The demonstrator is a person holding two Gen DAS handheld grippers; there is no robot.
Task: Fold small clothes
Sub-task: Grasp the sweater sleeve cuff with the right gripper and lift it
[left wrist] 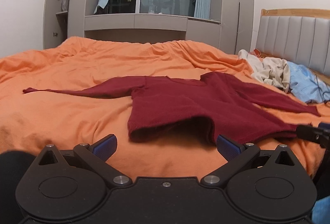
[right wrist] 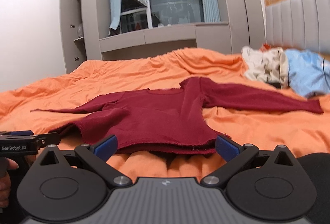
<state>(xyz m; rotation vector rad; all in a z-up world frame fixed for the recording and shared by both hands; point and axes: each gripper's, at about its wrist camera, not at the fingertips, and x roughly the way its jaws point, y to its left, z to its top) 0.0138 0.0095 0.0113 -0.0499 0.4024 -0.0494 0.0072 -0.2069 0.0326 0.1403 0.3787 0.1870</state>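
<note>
Dark red sweater (left wrist: 185, 104) lies flat on orange duvet (left wrist: 61, 116), sleeves spread, hem rumpled. Left gripper (left wrist: 166, 146) and right gripper (right wrist: 166, 146) both spread wide, empty.

One red sweater (left wrist: 185, 104), two tools, one clothes heap (left wrist: 272, 71)

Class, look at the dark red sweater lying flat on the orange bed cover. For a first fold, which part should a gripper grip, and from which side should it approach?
Probably the bottom hem of the sweater, approached from the near side. That edge faces both open grippers, left and right, and in the left wrist view it arches off the bed cover, so a finger could slip under it.
</note>
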